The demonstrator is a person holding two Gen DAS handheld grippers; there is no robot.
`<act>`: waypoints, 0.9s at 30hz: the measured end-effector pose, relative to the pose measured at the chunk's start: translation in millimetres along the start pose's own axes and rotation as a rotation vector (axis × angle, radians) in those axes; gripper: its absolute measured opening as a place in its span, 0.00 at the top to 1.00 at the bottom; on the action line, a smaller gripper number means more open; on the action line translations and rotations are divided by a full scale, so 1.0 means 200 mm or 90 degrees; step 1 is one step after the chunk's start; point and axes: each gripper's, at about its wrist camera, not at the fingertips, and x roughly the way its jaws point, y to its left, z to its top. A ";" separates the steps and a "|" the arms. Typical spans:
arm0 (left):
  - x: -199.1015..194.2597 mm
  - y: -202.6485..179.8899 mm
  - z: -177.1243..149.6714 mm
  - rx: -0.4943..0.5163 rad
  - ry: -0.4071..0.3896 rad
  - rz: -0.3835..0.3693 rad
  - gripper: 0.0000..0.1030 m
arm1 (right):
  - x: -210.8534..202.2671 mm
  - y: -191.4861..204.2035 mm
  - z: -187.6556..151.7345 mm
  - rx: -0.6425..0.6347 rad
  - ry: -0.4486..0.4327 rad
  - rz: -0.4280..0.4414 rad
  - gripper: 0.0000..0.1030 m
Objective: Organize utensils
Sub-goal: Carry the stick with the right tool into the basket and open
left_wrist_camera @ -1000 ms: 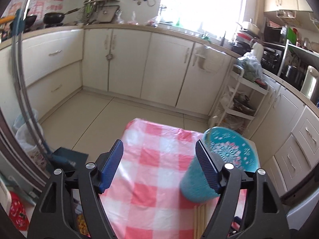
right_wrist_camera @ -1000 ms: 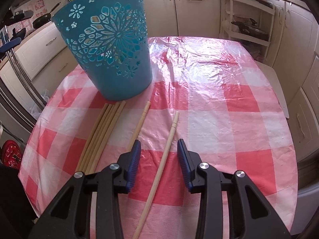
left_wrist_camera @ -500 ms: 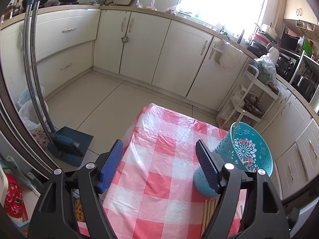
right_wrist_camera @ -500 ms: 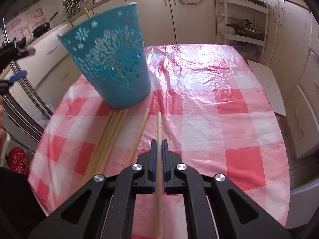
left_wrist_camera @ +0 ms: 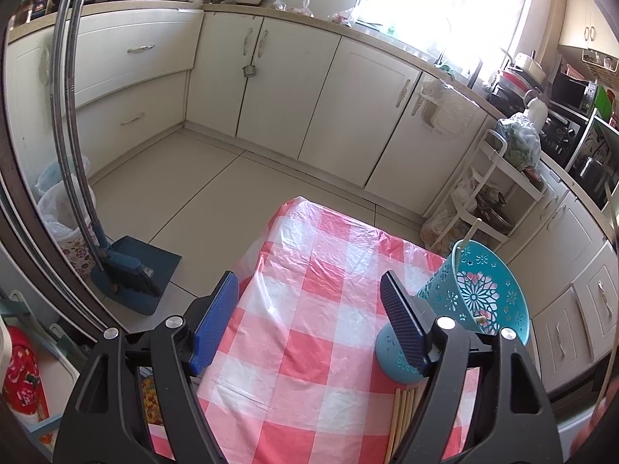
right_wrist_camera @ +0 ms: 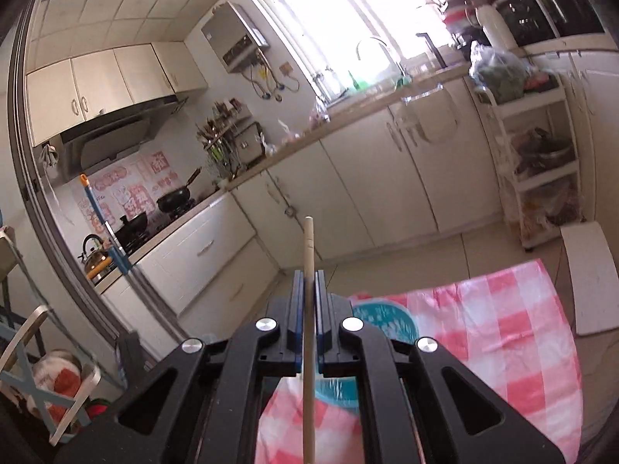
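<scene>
R gripper point(right_wrist_camera: 308, 290) clamps a long pale wooden chopstick point(right_wrist_camera: 308, 255), w/ teal cut-out plastic basket point(right_wrist_camera: 383, 319) just below it; L gripper point(left_wrist_camera: 309, 317) gapes empty, same basket beside its R finger; no legible writing.

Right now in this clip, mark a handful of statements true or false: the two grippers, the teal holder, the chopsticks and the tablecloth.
1. The right gripper is shut on a chopstick. True.
2. The left gripper holds a chopstick. False: its jaws stand open with nothing between them, only the checked tablecloth beyond.
3. The teal holder is empty. False: one chopstick already leans inside it, its tip above the rim.
4. More chopsticks lie on the tablecloth near the holder's base. True.
5. The tablecloth is plain blue. False: it is checked red and white.
</scene>
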 end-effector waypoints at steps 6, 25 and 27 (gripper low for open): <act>0.02 0.02 0.01 -0.011 -0.001 0.008 0.29 | 0.36 0.03 0.08 -0.029 -0.056 -0.108 0.94; -0.04 0.15 0.03 -0.071 -0.008 -0.013 0.24 | 0.25 0.00 -0.35 -0.111 0.066 -0.184 0.72; -0.04 0.16 0.03 -0.075 -0.005 -0.014 0.24 | 0.19 0.03 -0.38 -0.124 0.060 -0.187 0.66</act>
